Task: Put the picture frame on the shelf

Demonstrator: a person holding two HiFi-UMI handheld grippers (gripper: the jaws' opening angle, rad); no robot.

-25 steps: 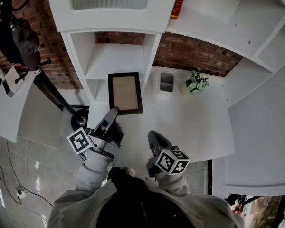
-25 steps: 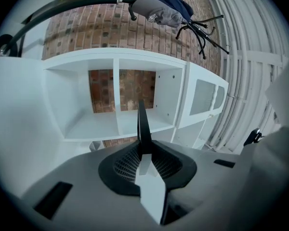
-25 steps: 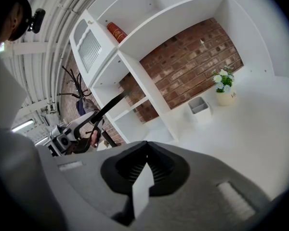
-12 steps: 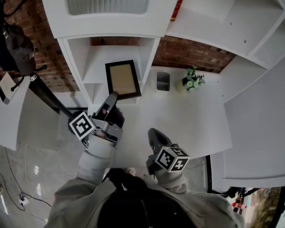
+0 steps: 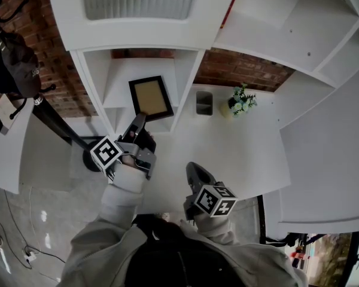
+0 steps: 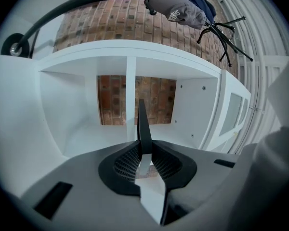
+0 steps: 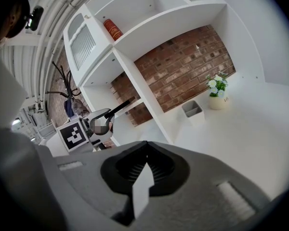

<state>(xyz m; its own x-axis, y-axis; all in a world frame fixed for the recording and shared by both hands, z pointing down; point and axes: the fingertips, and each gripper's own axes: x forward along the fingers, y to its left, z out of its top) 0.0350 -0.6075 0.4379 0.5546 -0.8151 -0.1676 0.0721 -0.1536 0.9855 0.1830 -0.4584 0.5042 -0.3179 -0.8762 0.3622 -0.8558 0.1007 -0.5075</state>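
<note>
1. In the head view, at 12 o'clock from the person, the picture frame (image 5: 150, 97) is found over the lower cell of the white shelf (image 5: 121, 76). Whether it rests on the board cannot be told.
2. The left gripper (image 5: 137, 123) is clamped on the frame's near edge. In the left gripper view the frame is seen edge-on between the pads, rising toward 12 o'clock.
3. From the left gripper the frame lies at 12 to 1 o'clock. Its long axis runs roughly from 6 to 12 o'clock, into the cell. The left hand is judged the nearer.
4. The right gripper (image 5: 194, 173) is held over the desk (image 5: 239, 160), at 5 o'clock from the frame and well apart from it. Its jaws are pressed together on nothing.
5. The cell ahead is seen bare. The grey two-slot holder (image 7: 192, 110) appears empty. A potted plant (image 7: 216, 93) stands near it, at 2 o'clock.
</note>
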